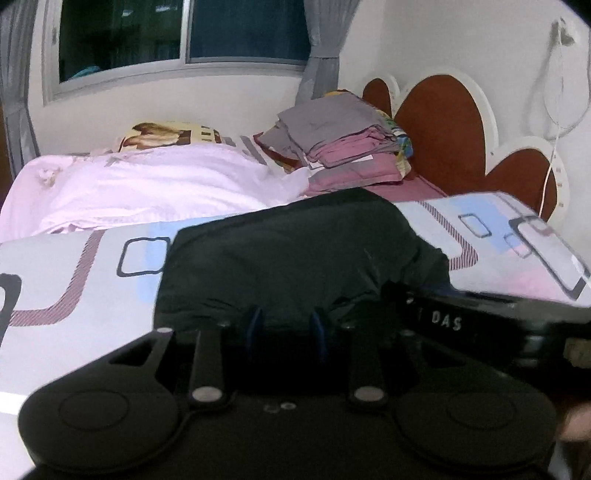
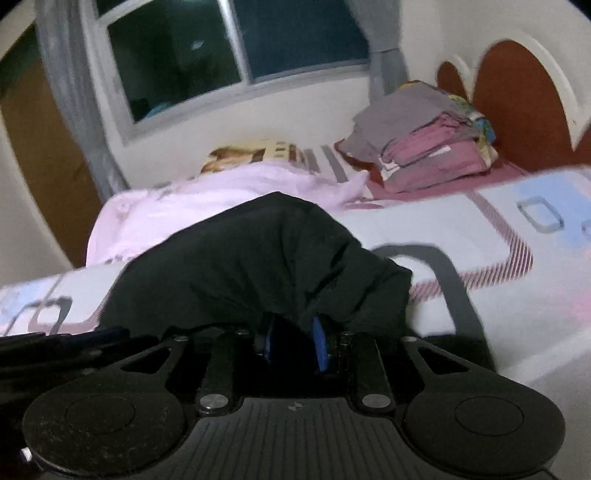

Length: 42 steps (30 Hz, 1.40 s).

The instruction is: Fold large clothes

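Observation:
A dark, near-black garment (image 1: 295,254) lies bunched on the patterned bed cover (image 1: 74,266). My left gripper (image 1: 286,325) is shut on its near edge, its blue pads mostly buried in the cloth. In the right wrist view the same garment (image 2: 258,258) drapes over my right gripper (image 2: 295,332), which is shut on a fold of it. The right gripper's black body (image 1: 480,325) shows at the right of the left wrist view, close beside the left one. The fingertips are hidden by the cloth.
A pink blanket (image 1: 147,184) lies behind the garment. A stack of folded grey and mauve clothes (image 1: 343,140) sits by the red-and-white headboard (image 1: 443,129). A window (image 1: 177,33) with grey curtains is on the far wall. A printed pillow (image 1: 166,136) lies under the window.

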Motion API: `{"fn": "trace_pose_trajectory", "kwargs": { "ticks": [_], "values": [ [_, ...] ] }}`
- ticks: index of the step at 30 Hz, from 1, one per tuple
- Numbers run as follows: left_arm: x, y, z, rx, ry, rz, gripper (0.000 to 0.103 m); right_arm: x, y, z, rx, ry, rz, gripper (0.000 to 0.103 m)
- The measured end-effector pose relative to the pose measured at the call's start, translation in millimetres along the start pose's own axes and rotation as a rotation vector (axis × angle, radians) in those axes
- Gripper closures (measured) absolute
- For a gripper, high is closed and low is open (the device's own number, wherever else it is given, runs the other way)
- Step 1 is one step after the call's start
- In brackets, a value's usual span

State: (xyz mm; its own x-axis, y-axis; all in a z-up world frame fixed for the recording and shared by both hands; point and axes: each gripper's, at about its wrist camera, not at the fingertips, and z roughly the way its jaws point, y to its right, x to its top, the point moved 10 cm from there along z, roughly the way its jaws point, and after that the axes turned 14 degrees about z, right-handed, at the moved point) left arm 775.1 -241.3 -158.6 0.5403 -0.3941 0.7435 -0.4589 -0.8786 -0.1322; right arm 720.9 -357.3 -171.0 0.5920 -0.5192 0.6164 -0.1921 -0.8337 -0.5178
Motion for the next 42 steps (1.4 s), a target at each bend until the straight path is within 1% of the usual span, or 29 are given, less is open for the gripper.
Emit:
{"fn": "trace_pose_trajectory", "kwargs": {
  "ticks": [1,3,5,7,10,11,14,16,18,19,20,21,22,23,25,26,28,30,33,34,36,39,40,41,42],
  "values": [
    [-0.8,5.1,0.6,0.011,0.005,0.023,0.075,-2.7,4.4,1.3,0.006,0.013,0.004,0.082],
    [-3.9,10.9,4.4,0.016,0.015,0.034,0.075,-8.4,12.0,2.9,0.018,0.038,0.010,0.082],
    [-7.8,13.4,7.6,0.020,0.032,0.031,0.076,-13.1,18.3,2.3,0.030,0.065,0.020,0.082],
    [-12.6,13.4,13.8,0.018,0.056,0.024,0.076,-13.1,23.2,4.5,0.053,0.122,0.039,0.082],
    [-14.8,13.4,18.2,0.017,0.067,0.011,0.076,-12.4,23.5,7.7,0.046,0.146,0.033,0.082],
    [-14.8,14.1,17.4,0.020,0.064,0.020,0.076,-10.8,21.2,7.5,0.042,0.139,0.024,0.082],
    [-8.9,17.8,14.7,0.011,0.016,0.065,0.075,-6.6,21.1,9.7,0.030,0.066,0.001,0.082],
    [-5.7,18.2,6.8,-0.027,-0.011,0.085,0.075,-1.5,20.5,5.5,0.020,-0.017,-0.028,0.082],
    [-1.4,15.0,-14.0,-0.076,-0.023,0.055,0.072,6.2,20.8,-7.9,0.007,-0.096,-0.039,0.081],
    [0.2,14.6,-28.9,-0.101,-0.018,0.028,0.071,8.8,21.0,-16.7,0.013,-0.124,-0.027,0.081],
    [-1.1,16.9,-41.5,-0.111,-0.015,0.024,0.069,13.1,20.4,-33.7,0.025,-0.134,-0.007,0.081],
    [-3.8,20.4,-53.9,-0.114,-0.010,0.041,0.060,14.1,18.0,-49.7,0.049,-0.125,-0.001,0.081],
    [-9.3,25.1,-68.2,-0.109,-0.007,0.059,0.045,11.7,15.4,-65.4,0.075,-0.120,-0.005,0.081],
    [-15.5,29.0,-76.8,-0.110,-0.007,0.070,0.040,3.5,13.7,-78.5,0.089,-0.135,-0.011,0.081],
    [-33.6,38.5,-90.8,-0.127,-0.024,0.080,0.038,-21.0,10.1,-99.0,0.109,-0.161,-0.033,0.081],
    [-42.0,41.9,-94.0,-0.115,-0.030,0.096,0.038,-35.1,11.5,-102.1,0.100,-0.182,-0.043,0.081],
    [-51.4,45.6,-91.6,-0.093,-0.031,0.129,0.038,-62.7,19.6,-97.3,0.066,-0.221,-0.050,0.081],
    [-58.2,47.0,-83.5,-0.071,-0.035,0.145,0.038,-77.0,26.7,-92.7,0.071,-0.211,-0.021,0.082],
    [-67.2,53.0,-71.3,-0.017,-0.034,0.192,0.038,-87.0,33.6,-86.9,0.060,-0.192,0.014,0.082],
    [-68.3,54.7,-69.5,-0.009,-0.038,0.203,0.038,-89.1,33.2,-85.9,0.049,-0.191,0.005,0.082],
    [-67.3,54.9,-70.2,-0.015,-0.050,0.205,0.038,-86.7,30.2,-88.2,0.030,-0.216,-0.030,0.082],
    [-56.3,52.1,-79.2,-0.044,-0.080,0.215,0.036,-76.1,31.5,-97.5,0.037,-0.290,-0.020,0.081],
    [-52.9,50.3,-86.1,-0.043,-0.078,0.208,0.034,-69.2,31.2,-104.2,0.042,-0.282,-0.017,0.081],
    [-49.4,48.1,-93.9,-0.029,-0.073,0.209,0.032,-61.3,32.0,-111.4,0.052,-0.255,-0.009,0.080],
    [-45.5,44.8,-101.8,-0.001,-0.064,0.217,0.024,-49.8,35.4,-120.2,0.054,-0.214,0.008,0.049]
  ]
}}
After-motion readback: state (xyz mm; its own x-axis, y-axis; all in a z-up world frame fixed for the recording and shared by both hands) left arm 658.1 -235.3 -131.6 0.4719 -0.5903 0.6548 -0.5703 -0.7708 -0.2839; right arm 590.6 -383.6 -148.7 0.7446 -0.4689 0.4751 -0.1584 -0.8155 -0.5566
